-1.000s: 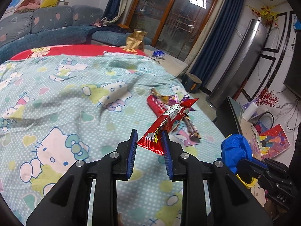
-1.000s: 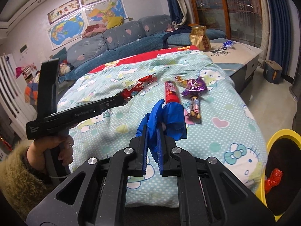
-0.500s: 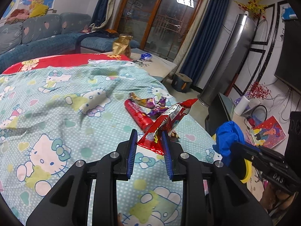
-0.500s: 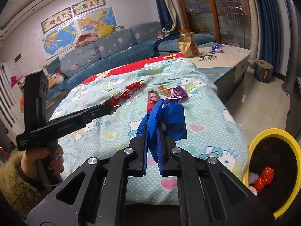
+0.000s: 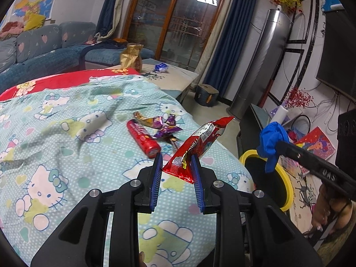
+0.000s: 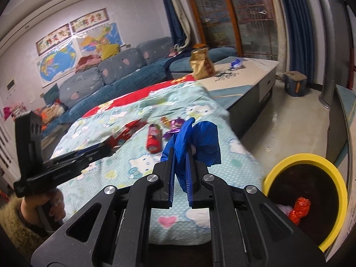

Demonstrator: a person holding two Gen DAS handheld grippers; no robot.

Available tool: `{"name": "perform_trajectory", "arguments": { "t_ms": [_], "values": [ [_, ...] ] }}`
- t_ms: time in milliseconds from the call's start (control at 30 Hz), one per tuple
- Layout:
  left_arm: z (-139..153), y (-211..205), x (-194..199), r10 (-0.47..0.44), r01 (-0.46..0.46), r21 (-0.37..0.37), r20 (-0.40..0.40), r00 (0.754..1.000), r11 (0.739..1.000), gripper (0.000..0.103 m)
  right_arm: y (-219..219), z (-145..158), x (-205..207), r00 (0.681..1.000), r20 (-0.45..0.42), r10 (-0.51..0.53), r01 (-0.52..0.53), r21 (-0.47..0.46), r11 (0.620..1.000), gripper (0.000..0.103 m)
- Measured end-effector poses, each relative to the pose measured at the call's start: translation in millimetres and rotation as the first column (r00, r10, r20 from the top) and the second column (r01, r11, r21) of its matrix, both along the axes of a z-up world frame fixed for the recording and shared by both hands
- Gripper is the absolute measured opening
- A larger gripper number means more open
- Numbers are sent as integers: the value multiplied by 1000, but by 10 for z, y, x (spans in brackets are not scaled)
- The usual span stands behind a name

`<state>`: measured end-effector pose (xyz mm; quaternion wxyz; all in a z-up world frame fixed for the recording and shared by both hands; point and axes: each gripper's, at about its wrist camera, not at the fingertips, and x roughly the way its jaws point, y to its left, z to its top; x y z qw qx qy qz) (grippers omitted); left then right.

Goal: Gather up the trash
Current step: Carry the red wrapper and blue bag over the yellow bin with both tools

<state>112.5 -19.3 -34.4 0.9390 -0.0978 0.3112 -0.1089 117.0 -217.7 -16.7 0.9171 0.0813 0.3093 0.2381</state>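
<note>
A bed draped in a pale blue cartoon-cat quilt (image 5: 66, 146) is being cleared of litter beside a round yellow-rimmed black bin (image 6: 307, 158), in which a crumpled red wrapper (image 6: 300, 208) is lying. A shiny red foil snack wrapper (image 5: 195, 146) is being held above the quilt's edge by the partly closed left tongs (image 5: 175, 173). A crumpled blue plastic glove (image 6: 195, 142) is being pinched by the nearly shut right tongs (image 6: 180, 173), near the bin. A red cylindrical tube (image 5: 143, 138) and purple sweet wrappers (image 5: 165, 126) are being left on the quilt.
</note>
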Motion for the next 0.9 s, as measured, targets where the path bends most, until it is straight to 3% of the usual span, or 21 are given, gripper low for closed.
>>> {"name": "perform_trajectory", "arguments": {
  "t_ms": [900],
  "values": [
    [-60,-891,36,-187,187,77,-9,982,979,25,-1083,-79,218,964,-34,-263,263,9,965,5]
  ]
}}
